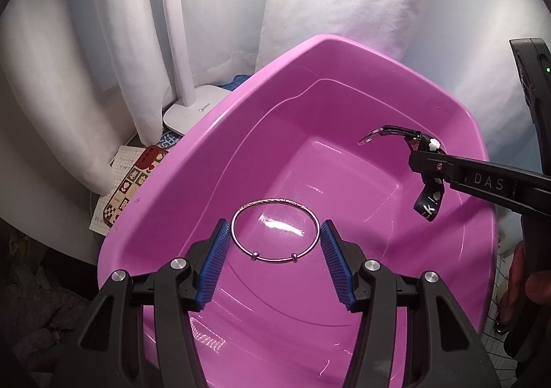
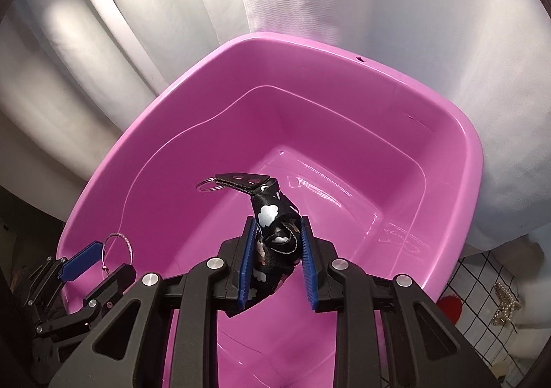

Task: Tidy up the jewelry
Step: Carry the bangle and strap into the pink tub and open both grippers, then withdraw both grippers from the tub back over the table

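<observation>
Both items over the empty pink tub (image 1: 220, 133), neither dropped yet. Left gripper (image 1: 275, 233) holds the silver bangle (image 1: 274, 230); right gripper (image 2: 278, 240), fingers narrow, clamps the black keychain strap (image 2: 272, 215). Release remains.

A white surface (image 1: 48, 133) carries the things, and white cloth hangs behind it. A big pink tub (image 1: 447, 105) sits on it. Just left of the tub stands the flat white foot of a lamp (image 1: 187, 112), with its pole going up. In front of the lamp foot lie some papers (image 1: 124, 188) with little pictures and squares, partly under the tub's edge. On the right of the tub lies a cloth with black grid lines (image 2: 482, 271)
</observation>
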### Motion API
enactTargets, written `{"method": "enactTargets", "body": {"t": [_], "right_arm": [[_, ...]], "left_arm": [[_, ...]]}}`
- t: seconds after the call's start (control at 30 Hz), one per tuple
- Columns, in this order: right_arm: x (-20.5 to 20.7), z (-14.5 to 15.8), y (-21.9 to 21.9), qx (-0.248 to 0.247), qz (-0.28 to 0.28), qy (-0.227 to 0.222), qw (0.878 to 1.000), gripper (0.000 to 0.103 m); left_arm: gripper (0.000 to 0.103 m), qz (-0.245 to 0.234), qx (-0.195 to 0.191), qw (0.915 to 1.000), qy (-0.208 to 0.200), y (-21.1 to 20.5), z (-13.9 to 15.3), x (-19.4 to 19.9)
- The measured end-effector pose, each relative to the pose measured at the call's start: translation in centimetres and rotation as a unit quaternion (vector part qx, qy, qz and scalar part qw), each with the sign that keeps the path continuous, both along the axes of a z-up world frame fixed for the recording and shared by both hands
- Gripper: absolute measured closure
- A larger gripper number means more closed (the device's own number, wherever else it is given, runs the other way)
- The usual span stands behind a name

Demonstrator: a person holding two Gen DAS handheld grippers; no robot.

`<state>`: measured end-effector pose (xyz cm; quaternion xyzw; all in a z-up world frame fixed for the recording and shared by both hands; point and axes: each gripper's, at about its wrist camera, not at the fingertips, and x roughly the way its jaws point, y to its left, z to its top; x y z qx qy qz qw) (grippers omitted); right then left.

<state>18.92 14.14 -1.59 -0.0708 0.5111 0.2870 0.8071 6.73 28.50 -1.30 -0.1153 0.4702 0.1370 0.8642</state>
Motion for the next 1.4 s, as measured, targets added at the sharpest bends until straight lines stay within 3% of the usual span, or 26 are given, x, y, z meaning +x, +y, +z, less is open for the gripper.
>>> {"method": "enactTargets", "body": {"t": [0.23, 0.33, 0.47, 0.6, 1.27, 1.4], "right_arm": [[1.2, 0.0, -0.2, -0.017, -0.009, -0.007, 1.000, 0.078], [1.1, 0.1, -0.1, -0.025, -0.007, -0.012, 1.000, 0.074], [1.1, 0.8, 0.1, -0.028, -0.007, -0.030, 0.999, 0.054], [1.3, 1.0, 0.0, -0.029, -0.008, -0.031, 0.999, 0.054], [0.6, 1.1, -0.1, -0.018, -0.012, -0.024, 0.999, 0.054], [0.3, 1.2, -0.4, -0.012, -0.010, -0.023, 1.000, 0.049]], "left_arm": [[0.049, 0.000, 0.005, 1.0000, 0.004, 0.2, -0.2, 0.1], [0.037, 0.002, 0.012, 0.9999, 0.004, 0.1, -0.1, 0.0], [0.024, 0.000, 0.019, 0.9998, 0.003, -0.1, 0.1, -0.1], [0.015, 0.004, 0.020, 0.9998, -0.001, 0.0, 0.4, -0.4], [0.015, 0.003, 0.038, 0.9992, -0.016, -0.7, 1.8, -1.7], [0.015, 0.004, 0.039, 0.9991, -0.017, -0.9, 2.0, -2.0]]}}
